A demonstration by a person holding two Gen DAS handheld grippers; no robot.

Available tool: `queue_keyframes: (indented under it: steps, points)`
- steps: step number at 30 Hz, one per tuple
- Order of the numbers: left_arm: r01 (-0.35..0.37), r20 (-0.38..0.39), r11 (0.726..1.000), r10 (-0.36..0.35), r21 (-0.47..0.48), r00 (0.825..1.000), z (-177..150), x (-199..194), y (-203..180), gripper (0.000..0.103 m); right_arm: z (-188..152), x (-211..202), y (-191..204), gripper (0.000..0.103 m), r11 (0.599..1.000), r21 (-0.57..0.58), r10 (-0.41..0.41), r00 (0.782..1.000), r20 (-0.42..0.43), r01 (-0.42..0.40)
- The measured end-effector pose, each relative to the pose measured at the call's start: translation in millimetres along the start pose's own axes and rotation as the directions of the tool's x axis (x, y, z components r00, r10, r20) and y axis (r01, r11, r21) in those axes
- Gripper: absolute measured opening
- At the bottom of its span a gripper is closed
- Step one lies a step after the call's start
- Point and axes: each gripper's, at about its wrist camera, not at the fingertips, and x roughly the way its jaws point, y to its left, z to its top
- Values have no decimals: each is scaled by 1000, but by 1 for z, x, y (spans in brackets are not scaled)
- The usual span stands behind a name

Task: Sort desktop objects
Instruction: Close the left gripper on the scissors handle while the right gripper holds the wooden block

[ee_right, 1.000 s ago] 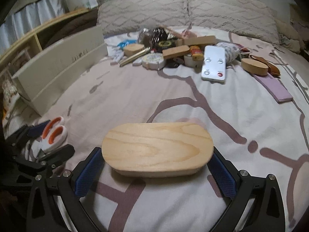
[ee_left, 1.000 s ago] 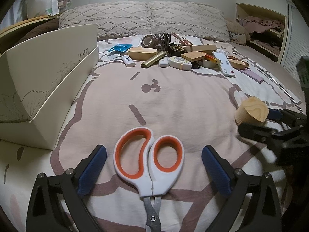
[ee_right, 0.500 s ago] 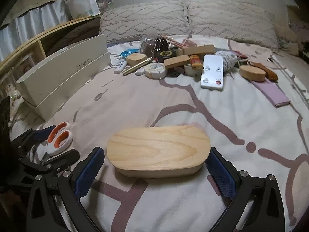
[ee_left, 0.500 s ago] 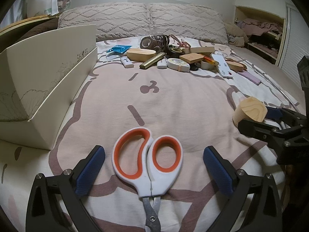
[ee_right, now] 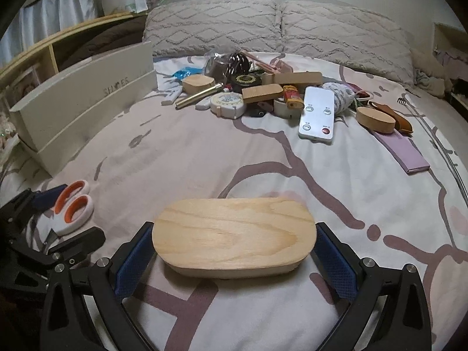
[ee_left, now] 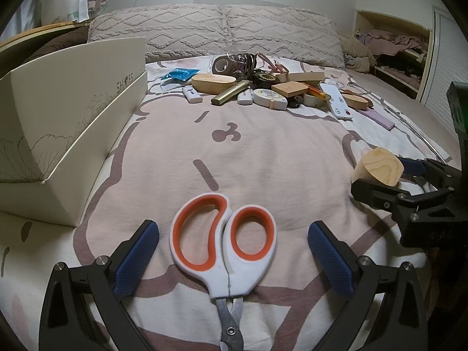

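White scissors with orange-lined handles (ee_left: 223, 248) lie on the bedspread between the fingers of my left gripper (ee_left: 232, 251), which is open and does not touch them; they also show in the right wrist view (ee_right: 73, 206). An oval wooden block (ee_right: 234, 232) lies between the pads of my right gripper (ee_right: 234, 257). The pads stand at its two ends. The block also shows in the left wrist view (ee_left: 378, 166). A pile of small objects (ee_left: 272, 87) lies at the far side of the bed.
A white shoe box (ee_left: 67, 111) stands open at the left. The pile holds a white remote (ee_right: 317, 115), wooden blocks (ee_right: 264, 92), a gold tube (ee_right: 199, 96), tape rolls and a purple strip (ee_right: 402, 153). Pillows (ee_right: 278, 26) lie behind.
Both views have pulled back and risen slightly. The scissors and the wooden block stay between their grippers' fingers, and the right pads now stand closer to the block's ends.
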Motion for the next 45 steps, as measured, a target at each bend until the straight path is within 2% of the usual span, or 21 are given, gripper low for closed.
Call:
queue_keyframes:
  steps: [1, 5, 7, 10, 13, 19, 34, 36, 38, 41, 45]
  points:
    - [3, 1, 1000, -3, -2, 1000, 0, 0, 1, 103, 0, 0, 1, 94, 1000, 2, -5, 1000, 3, 4]
    - [18, 10, 1000, -18, -20, 1000, 1, -1, 4, 103, -4, -5, 11, 94, 995, -36, -88, 995, 37, 89]
    - [16, 14, 1000, -16, -25, 1000, 1, -2, 4, 102, -4, -6, 14, 94, 993, -53, -100, 994, 46, 102]
    - [-7, 24, 999, 7, -32, 1000, 1, -2, 6, 93, -4, -7, 13, 94, 994, -50, -92, 995, 47, 94]
    - [0, 32, 999, 1, -47, 999, 1, -3, 9, 92, -5, -8, 9, 94, 997, -33, -71, 996, 45, 72]
    - [-16, 41, 1000, 17, -25, 999, -2, -5, 5, 79, -5, -8, 10, 94, 997, -31, -68, 997, 45, 69]
    - [-40, 39, 999, 40, -3, 998, -13, -12, -3, 78, -5, -7, 7, 94, 998, -18, -51, 998, 41, 52]
    - [-38, 47, 999, 39, -6, 998, -13, -13, -3, 75, -6, -7, 7, 94, 998, -18, -52, 998, 41, 52]
    - [-30, 63, 999, 31, -24, 998, -13, -15, 0, 65, -6, -7, 7, 94, 998, -18, -51, 998, 40, 52]
    - [-5, 84, 998, 10, -60, 996, -14, -18, 5, 65, -5, -7, 7, 94, 998, -19, -52, 998, 41, 52]
    - [-9, 95, 998, 14, -54, 995, -14, -20, 2, 65, -6, -7, 7, 94, 999, -17, -48, 998, 40, 49]
